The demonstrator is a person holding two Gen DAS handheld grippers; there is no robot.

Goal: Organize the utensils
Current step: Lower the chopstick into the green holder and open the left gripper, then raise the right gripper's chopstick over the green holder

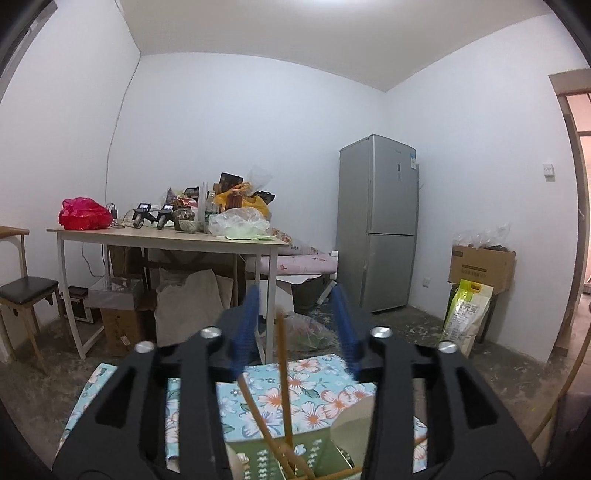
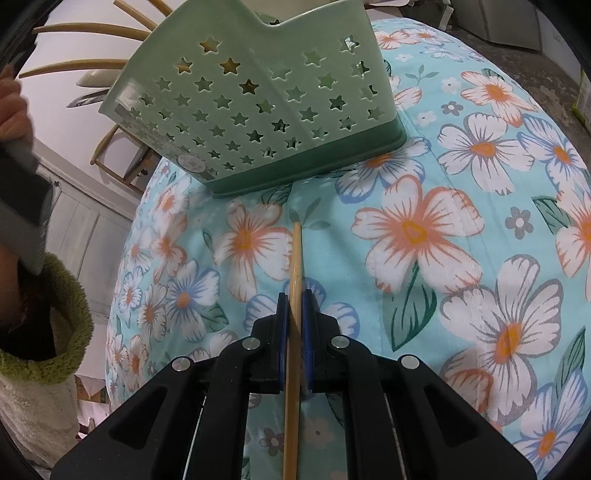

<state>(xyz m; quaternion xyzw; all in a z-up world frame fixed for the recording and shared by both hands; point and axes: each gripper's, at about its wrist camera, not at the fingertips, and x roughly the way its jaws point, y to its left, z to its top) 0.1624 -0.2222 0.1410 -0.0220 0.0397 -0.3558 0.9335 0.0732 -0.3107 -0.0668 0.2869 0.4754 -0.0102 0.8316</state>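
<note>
In the right wrist view the right gripper (image 2: 293, 321) sits at the lower centre of the frame, its jaws clenched on a single wooden chopstick (image 2: 294, 280) that runs up between the blue pads (image 2: 308, 321) and ends at a blunt tip in the middle of the frame, just short of the green utensil basket (image 2: 258, 107). That basket, pierced with star-shaped holes and standing on a darker green base, fills the upper centre of the frame and rests on a worktop covered with a light blue floral cloth (image 2: 461, 240). More wooden sticks (image 2: 85, 29) fan out past the basket's rim toward the upper left corner. At the left edge a green fleecy sleeve cuff (image 2: 70, 314) shows. In the left wrist view the left gripper (image 1: 301, 325) points out over the same floral cloth, with its jaws released and standing well apart; a blurred chopstick (image 1: 282, 350) rises between them without touching either blue pad. At the bottom of that frame is the top of the green basket with several sticks in it. Behind, a cluttered wooden table (image 1: 166, 236) stands at centre left with a red bag (image 1: 83, 214) on its left end, and a silver refrigerator (image 1: 380, 221) stands at centre right against the white wall.
</note>
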